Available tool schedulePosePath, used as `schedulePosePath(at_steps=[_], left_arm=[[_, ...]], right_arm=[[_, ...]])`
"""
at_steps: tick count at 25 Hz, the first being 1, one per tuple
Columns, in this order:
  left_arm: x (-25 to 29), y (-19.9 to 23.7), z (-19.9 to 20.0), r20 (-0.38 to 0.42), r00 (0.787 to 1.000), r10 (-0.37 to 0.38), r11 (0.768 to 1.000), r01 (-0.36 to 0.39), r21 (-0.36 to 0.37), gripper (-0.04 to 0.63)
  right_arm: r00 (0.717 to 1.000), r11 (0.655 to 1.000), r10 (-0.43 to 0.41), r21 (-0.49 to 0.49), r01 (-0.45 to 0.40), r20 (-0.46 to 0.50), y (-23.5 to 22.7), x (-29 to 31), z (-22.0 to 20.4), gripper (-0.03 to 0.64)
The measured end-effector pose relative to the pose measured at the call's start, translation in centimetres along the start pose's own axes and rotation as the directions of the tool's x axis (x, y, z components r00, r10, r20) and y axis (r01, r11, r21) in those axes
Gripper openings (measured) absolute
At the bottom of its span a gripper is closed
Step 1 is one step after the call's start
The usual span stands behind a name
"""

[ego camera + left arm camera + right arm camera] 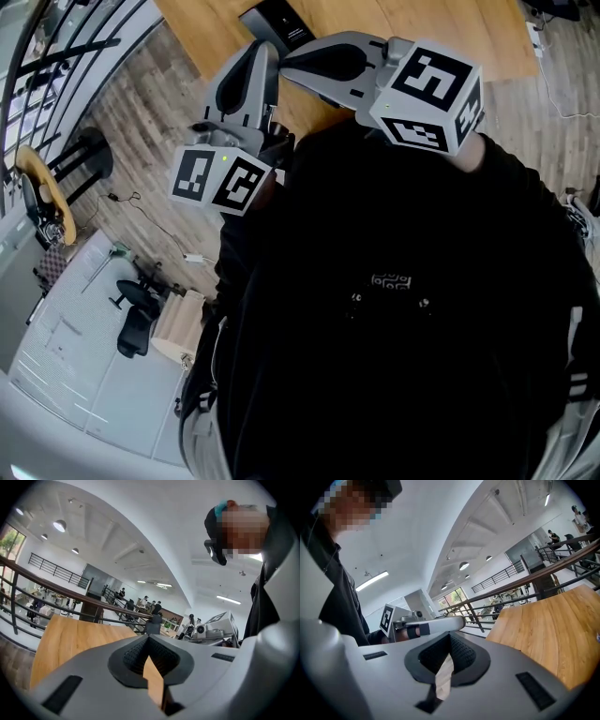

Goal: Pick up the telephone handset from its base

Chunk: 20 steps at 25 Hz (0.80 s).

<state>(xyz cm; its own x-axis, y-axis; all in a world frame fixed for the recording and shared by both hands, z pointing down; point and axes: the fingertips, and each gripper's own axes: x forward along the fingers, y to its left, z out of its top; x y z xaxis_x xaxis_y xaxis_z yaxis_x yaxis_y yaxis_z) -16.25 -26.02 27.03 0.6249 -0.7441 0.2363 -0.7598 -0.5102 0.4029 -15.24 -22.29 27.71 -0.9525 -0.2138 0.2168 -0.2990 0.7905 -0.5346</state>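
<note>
Head view alone shows dark device (279, 22) on table (450, 23), left gripper (149, 638) and right gripper (450, 636) fingers closed

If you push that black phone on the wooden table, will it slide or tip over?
Probably slide: the phone looks low and flat on the smooth table. It seems stiff, hard plastic, likely light. Little of it shows, so that's a guess.
</note>
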Motion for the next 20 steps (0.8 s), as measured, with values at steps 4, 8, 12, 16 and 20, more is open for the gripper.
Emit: schedulePosePath(at_steps=[4, 8, 12, 16, 20], left_arm=[[-0.5, 0.5, -0.2, 0.021, 0.999, -0.033, 0.998, 0.034, -0.054, 0.006], [-0.7, 1.8, -0.9, 0.020, 0.999, -0.027, 0.994, 0.029, -0.104, 0.006], [-0.9, 3.8, -1.9, -0.002, 1.000, -0.007, 0.992, 0.006, -0.122, 0.006], [-0.7, 7.1, -3.4, -0.017, 1.000, 0.016, 0.986, -0.018, -0.167, 0.006], [-0.1, 10.6, -5.2, -0.043, 0.999, 0.033, 0.980, -0.041, -0.196, 0.006]], right_arm=[[1.000, 1.000, -0.009, -0.001, 0.009, -0.003, 0.4, 0.4, -0.4, 0.015], [1.000, 1.000, -0.023, 0.000, 0.023, -0.001, 0.5, 0.6, -0.6, 0.015], [1.000, 0.999, -0.031, -0.008, 0.031, -0.003, 0.9, 0.8, -0.7, 0.015], [0.999, 0.998, -0.053, -0.019, 0.052, 0.000, 0.6, 0.2, -0.9, 0.015], [0.994, 0.994, -0.106, -0.001, 0.106, 0.015, -0.4, -1.2, -0.9, 0.015]])
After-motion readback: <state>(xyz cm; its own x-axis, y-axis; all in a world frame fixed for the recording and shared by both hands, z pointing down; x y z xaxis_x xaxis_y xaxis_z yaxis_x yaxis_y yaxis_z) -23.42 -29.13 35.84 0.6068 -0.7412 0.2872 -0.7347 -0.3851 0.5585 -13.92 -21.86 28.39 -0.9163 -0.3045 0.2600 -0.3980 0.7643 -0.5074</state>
